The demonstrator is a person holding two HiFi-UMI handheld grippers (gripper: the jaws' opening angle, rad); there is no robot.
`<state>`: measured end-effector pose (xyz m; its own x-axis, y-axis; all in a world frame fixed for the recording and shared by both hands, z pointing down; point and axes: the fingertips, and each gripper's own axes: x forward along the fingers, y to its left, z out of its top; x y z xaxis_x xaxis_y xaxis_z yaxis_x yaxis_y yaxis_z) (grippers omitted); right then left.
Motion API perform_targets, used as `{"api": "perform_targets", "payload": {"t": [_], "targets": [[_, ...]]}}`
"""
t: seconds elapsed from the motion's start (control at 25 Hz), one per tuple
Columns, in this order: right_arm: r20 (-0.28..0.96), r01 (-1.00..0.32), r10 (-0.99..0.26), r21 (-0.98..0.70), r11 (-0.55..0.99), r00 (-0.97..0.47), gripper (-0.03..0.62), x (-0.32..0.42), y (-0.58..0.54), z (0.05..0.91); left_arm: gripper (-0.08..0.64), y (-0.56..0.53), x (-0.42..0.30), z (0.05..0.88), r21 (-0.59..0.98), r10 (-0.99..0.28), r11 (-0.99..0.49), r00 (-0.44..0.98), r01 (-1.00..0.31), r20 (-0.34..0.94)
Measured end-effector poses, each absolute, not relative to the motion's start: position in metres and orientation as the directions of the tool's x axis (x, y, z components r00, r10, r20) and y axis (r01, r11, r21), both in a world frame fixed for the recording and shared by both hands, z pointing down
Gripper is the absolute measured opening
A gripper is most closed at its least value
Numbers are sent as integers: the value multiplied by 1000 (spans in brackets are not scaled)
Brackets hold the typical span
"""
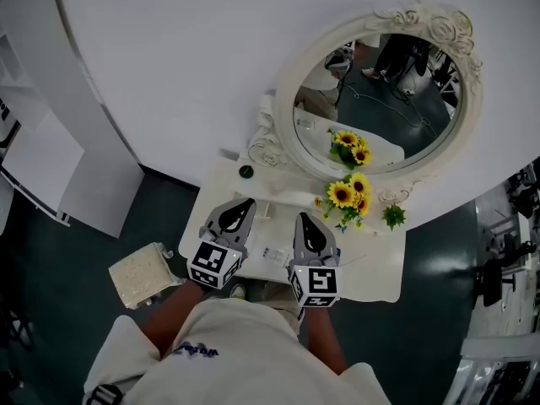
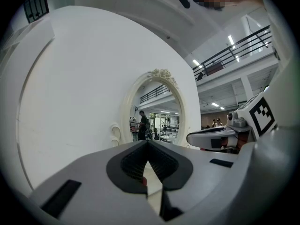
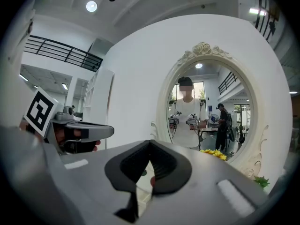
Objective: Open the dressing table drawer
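Straight below the head camera, a white dressing table (image 1: pixel 381 267) stands against a curved white wall, with an oval mirror (image 1: pixel 380 99) in an ornate frame at its back. Sunflowers (image 1: pixel 346 194) and a small green plant (image 1: pixel 392 218) sit on the top, and a little dark green object (image 1: pixel 245 172) lies near the mirror's left foot. The left gripper (image 1: pixel 243 205) and right gripper (image 1: pixel 304 222) are held side by side over the near half of the tabletop, both pointing towards the mirror. The drawer's front does not show from above, being under the table's near edge. A pale woven cushion (image 1: pixel 142 275) lies on the floor to the table's left. From the left gripper view, the left gripper (image 2: pixel 148 143) has its jaws pressed together with nothing between them. The mirror (image 2: pixel 157 111) is ahead and the right gripper (image 2: pixel 192 137) is level at the right. From the right gripper view, the right gripper (image 3: pixel 150 143) is likewise closed and empty. The left gripper (image 3: pixel 108 131) is at the left, and the mirror (image 3: pixel 206 107) ahead reflects a person holding both grippers, with the sunflowers (image 3: pixel 213 153) at its foot.
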<state>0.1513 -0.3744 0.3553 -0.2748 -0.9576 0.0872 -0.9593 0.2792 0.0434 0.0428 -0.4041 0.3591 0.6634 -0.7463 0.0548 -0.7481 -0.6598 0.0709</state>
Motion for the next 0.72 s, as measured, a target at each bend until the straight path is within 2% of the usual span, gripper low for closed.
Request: {"api": "perform_targets", "payload": {"t": [0.72], "targets": [[101, -962, -959, 49, 270, -264, 11, 158, -372, 358, 9, -401, 46, 361, 79, -735, -671, 676, -737, 60]]}}
